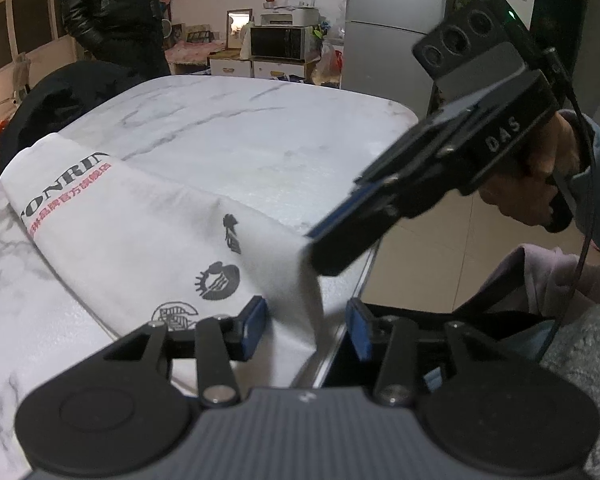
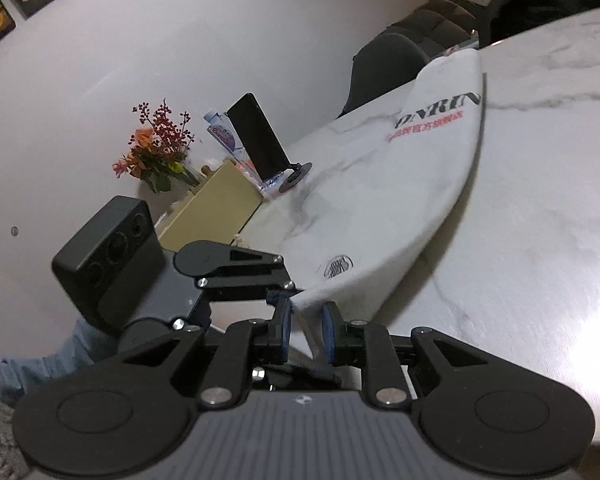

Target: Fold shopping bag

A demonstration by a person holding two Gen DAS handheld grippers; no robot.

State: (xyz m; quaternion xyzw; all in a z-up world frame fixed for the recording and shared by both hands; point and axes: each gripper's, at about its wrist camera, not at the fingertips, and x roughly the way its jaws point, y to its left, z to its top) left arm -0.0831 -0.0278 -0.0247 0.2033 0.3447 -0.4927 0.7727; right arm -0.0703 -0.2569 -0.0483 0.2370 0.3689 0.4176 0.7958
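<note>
From the left wrist, the white shopping bag (image 1: 140, 232) lies across the marble table (image 1: 228, 128), one corner lifted; the left gripper (image 1: 306, 326) stands spread around its hanging edge, while the right gripper (image 1: 320, 248) is clamped on that corner. From the right wrist, the right gripper's (image 2: 306, 322) pads look parted, the bag (image 2: 380, 200) corner between them

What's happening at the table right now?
A person is folding a white shopping bag on a marble table, with a gripper in each hand. The right gripper looks shut on a lifted corner at the near edge. The left gripper is open around the same corner, not pinching. The rest of the bag lies flat.
</note>
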